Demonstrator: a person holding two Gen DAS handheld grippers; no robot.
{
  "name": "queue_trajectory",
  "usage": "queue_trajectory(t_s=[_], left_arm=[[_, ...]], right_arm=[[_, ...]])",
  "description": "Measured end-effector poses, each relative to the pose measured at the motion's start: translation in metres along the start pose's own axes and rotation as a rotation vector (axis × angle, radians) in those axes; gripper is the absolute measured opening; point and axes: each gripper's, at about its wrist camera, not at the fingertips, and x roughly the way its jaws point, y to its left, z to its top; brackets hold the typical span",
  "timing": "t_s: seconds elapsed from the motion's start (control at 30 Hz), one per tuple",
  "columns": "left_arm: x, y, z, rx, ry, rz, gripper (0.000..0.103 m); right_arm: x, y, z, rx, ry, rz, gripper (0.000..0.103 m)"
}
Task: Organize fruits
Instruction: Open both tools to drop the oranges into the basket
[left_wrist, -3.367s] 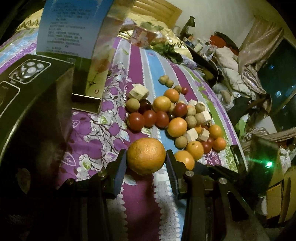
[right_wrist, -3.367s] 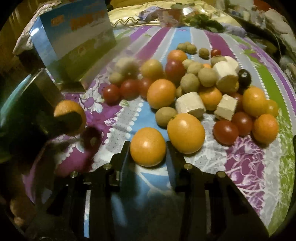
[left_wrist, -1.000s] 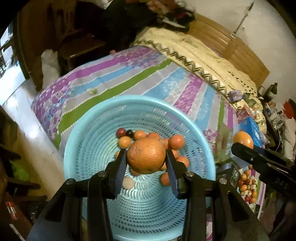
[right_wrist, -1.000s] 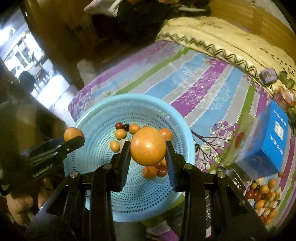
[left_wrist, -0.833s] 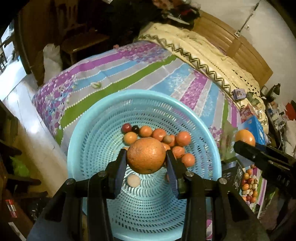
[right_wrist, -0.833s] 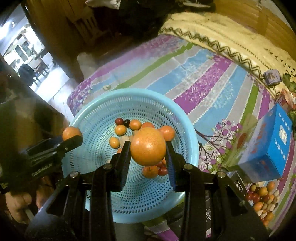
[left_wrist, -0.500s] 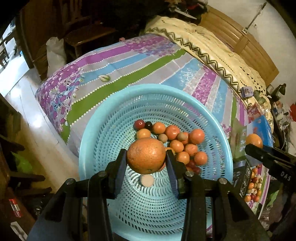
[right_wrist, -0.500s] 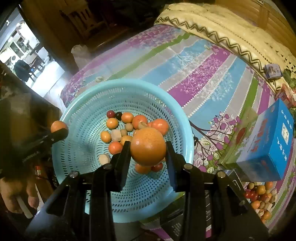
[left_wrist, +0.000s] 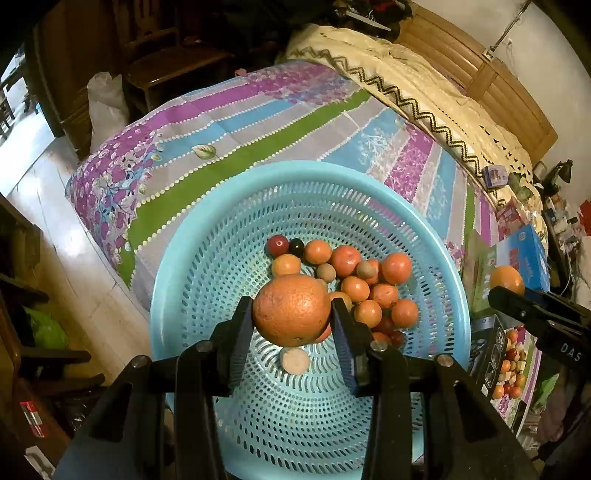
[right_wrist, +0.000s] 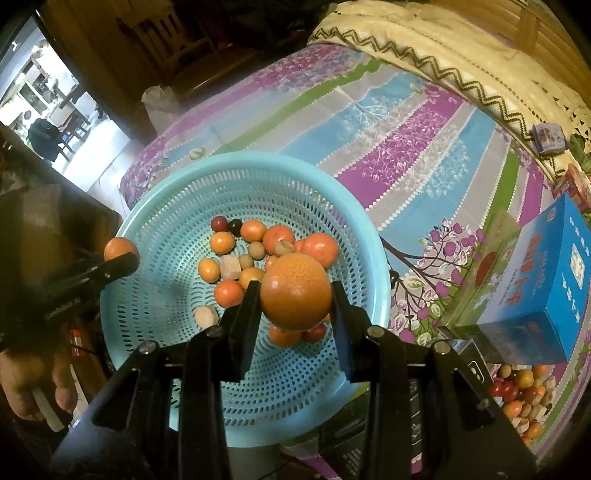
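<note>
A light blue perforated basket (left_wrist: 192, 258) (right_wrist: 155, 206) sits on the striped bedspread and holds several small oranges, tomatoes and pale cubes (left_wrist: 369, 280). My left gripper (left_wrist: 291, 328) is shut on a large orange (left_wrist: 291, 314) above the basket's middle. My right gripper (right_wrist: 295, 306) is shut on another large orange (right_wrist: 295, 291) above the basket's near right part. Each gripper shows in the other's view, the right one (left_wrist: 532, 310) at the right edge with its orange (left_wrist: 506, 278), the left one (right_wrist: 92, 277) at the left with its orange (right_wrist: 119, 248).
A blue box (right_wrist: 535, 280) stands on the bed to the right of the basket. A pile of loose fruit (right_wrist: 521, 391) lies beyond it at the lower right. The bed edge (left_wrist: 103, 229) drops to the floor on the left. A cream blanket (left_wrist: 406, 92) covers the far side.
Both grippers have carried their oranges from the fruit pile over to the basket. In the last second both have drifted lower and closer over the basket, still gripping.
</note>
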Motion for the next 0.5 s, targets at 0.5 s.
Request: queue_trajectory(t_s=[0.5], left_arm=[[-0.0035,-0.0076,0.0053,0.021,-0.037,-0.004,0.072]], right_arm=[[-0.0076,0.0015,0.0037,-0.022,-0.033,-0.009,0.066]])
